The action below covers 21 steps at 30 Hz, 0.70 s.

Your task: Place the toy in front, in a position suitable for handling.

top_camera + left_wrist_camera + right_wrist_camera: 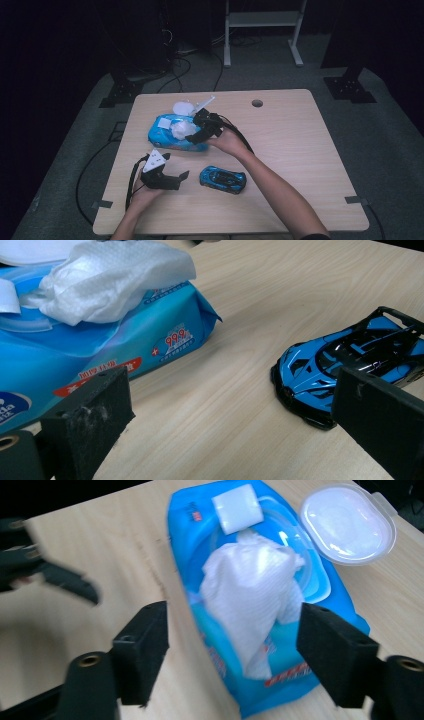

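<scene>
white wipe lies between right gripper's parted jaws — seemingly untouched; left gripper spread too.

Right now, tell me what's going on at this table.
A person sits at a wooden table with a gripper in each hand. The right gripper is open over a blue pack of wet wipes, its jaws on either side of a white wipe sticking out of the opening; the pack's clear lid is flipped back. The left gripper is open too, low over the table, holding nothing. A blue toy car sits untouched nearby.
</scene>
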Motion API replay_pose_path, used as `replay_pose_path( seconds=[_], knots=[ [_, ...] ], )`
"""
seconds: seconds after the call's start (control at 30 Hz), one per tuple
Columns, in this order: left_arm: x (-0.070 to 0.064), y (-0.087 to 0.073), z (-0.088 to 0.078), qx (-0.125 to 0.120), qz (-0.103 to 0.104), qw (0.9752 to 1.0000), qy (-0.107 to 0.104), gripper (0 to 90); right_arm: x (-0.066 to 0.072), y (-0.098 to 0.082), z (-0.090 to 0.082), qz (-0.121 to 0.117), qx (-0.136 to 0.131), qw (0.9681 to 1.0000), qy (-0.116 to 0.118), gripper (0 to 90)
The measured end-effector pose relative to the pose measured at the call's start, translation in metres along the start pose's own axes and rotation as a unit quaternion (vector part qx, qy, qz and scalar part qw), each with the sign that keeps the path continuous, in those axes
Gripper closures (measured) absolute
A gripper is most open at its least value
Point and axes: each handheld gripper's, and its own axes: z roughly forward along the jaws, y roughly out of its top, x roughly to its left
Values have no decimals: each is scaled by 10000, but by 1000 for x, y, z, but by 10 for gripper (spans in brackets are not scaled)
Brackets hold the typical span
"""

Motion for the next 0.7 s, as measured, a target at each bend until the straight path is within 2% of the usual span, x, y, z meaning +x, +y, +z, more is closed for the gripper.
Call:
replay_pose_path(
  seconds=[0.17, 0.23, 0.33, 0.4, 0.43, 0.5, 0.57, 0.63, 0.67, 0.7],
  knots=[
    [-1, 2, 0, -26, 78, 10000, -13, 24, -5, -1, 21, 179, 89, 9996, -198, 372],
    [-1, 2, 0, -37, 88, 10000, -8, 24, -5, -1, 29, 195, 191, 9995, -178, 401],
    [-2, 3, 1, -98, 87, 9999, -12, 24, -2, -1, 35, 130, 316, 9990, -279, 486],
    [-1, 4, 1, -76, 158, 9998, 1, 24, -1, 0, 39, 127, 438, 9986, -254, 555],
    [-1, 4, 1, -64, 197, 9998, 11, 24, 0, 0, 41, 78, 507, 9981, -339, 577],
    [0, 4, 1, -80, 195, 9998, 13, 24, 1, 2, 45, 55, 636, 9972, -393, 664],
    [0, 5, 1, -78, 190, 9998, 43, 24, 3, 2, 46, 22, 652, 9967, -478, 752],
    [2, 6, 0, -139, 141, 9998, 82, 24, 3, 2, 49, 21, 716, 9965, -422, 845],
    [3, 6, -1, -158, 122, 9998, 101, 24, 3, 2, 50, -28, 750, 9961, -471, 876],
    [5, 6, -1, -186, 104, 9997, 123, 24, 3, 2, 51, -13, 743, 9963, -426, 881]
  ],
)
